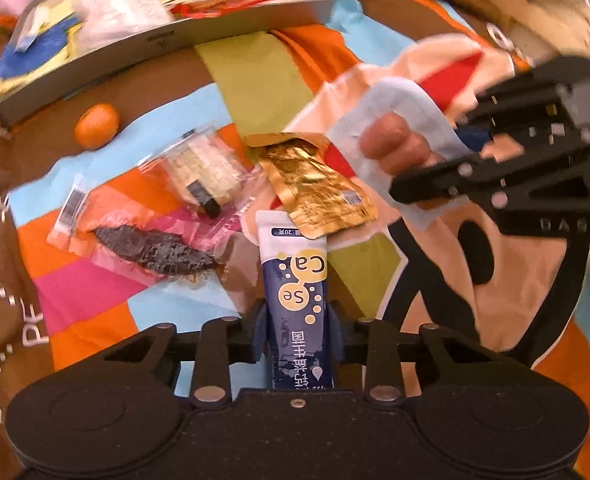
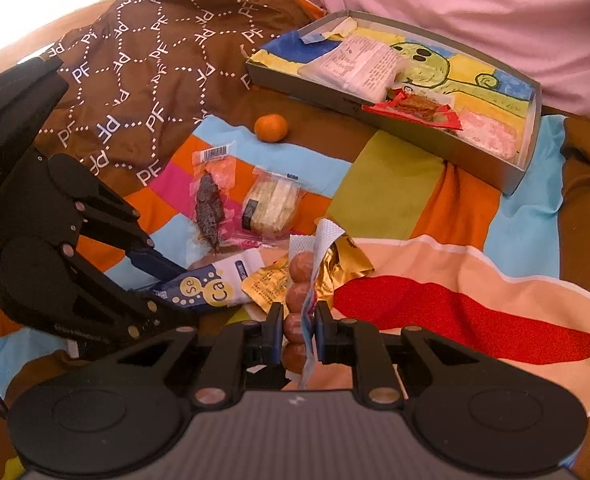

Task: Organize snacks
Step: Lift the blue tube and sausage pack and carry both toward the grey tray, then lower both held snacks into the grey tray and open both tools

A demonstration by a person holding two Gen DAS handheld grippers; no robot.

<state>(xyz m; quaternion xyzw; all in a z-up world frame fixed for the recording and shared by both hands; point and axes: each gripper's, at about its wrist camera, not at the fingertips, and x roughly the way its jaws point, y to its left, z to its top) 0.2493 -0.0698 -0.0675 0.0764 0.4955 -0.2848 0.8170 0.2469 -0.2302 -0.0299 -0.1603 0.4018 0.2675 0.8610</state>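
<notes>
Two grippers loaded. Left gripper (image 1: 297, 330) clamped on the blue tube (image 1: 297, 280), jaws nearly closed against its sides, tube's far end low over the cloth (image 2: 387, 184), possibly touching; hard to tell. Right gripper (image 2: 299, 326) pinched tight on a clear pack of brown balls (image 2: 297, 292), held just above the gold pouch (image 1: 319, 184).

Still loose on the cloth: gold pouch, dark dried snack (image 1: 155, 252), pale wrapped bar (image 1: 205, 172), orange (image 1: 97, 125). Tray (image 2: 515, 176) well apart at the far side, already holding a few packs.

Risks:
- Tube gripped near one end only; long overhang, smooth round wall. Could pivot or slide out on a fast swing to the tray.
- Ball pack held by thin film beside the balls, not across them. Film could slip or tear; pack drops short.
- Grippers close together, tube tip near the pouch. Crossing paths could clip each other or drag the pouch.
- Cloth soft and rumpled; tray not level-looking. Items released at the rim could tip out.
- Orange round, sits near the tray; a nudge rolls it.
</notes>
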